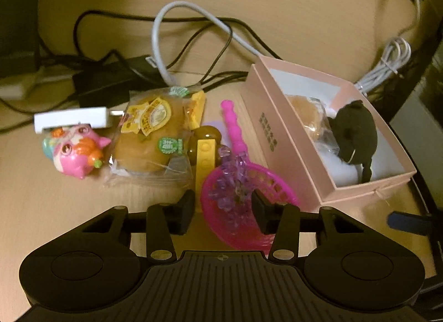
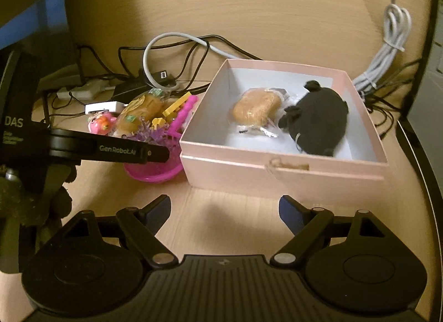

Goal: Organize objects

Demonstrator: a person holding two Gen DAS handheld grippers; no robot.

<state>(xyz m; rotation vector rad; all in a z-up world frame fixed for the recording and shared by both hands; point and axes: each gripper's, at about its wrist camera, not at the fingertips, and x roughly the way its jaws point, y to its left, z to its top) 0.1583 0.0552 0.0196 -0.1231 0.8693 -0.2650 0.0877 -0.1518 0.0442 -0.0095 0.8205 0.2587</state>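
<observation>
Grippers first, since they're nearest: our left gripper (image 1: 223,208) sits low over the clutter with its jaws partly closed around the purple bead cluster (image 1: 231,180), which lies in the bowl of the pink toy strainer (image 1: 249,205). The pads look like they flank the beads and don't press on them yet, so we'd call it not gripping. Our right gripper (image 2: 224,208) hangs spread wide and empty over bare table (image 2: 221,200), in front of the box.

The beads look like light, hard, faceted plastic, probably slippery and loosely strung, so we'd pinch the thick middle of the bunch, not a stray end. The strainer is thin, stiff and featherlight and would likely skid or tip if nudged; its handle, running toward 12 o'clock, is the obvious place to grab.

Next out, at 11 o'clock from the left gripper, the yellow brick (image 1: 205,161), rigid and easy to clamp on its long flat sides. At 10 o'clock is the wrapped bun (image 1: 144,139): soft, crinkly film, so take it gently across the middle. Left of that, the pink cat figure (image 1: 77,150), hard, glossy and rounded, may squirt out of a pinch.

At 2 o'clock stands the pink box (image 1: 290,161), already holding another wrapped bun (image 2: 256,107) and a black plush (image 2: 318,120). Cables (image 1: 193,31) sprawl farthest back
</observation>
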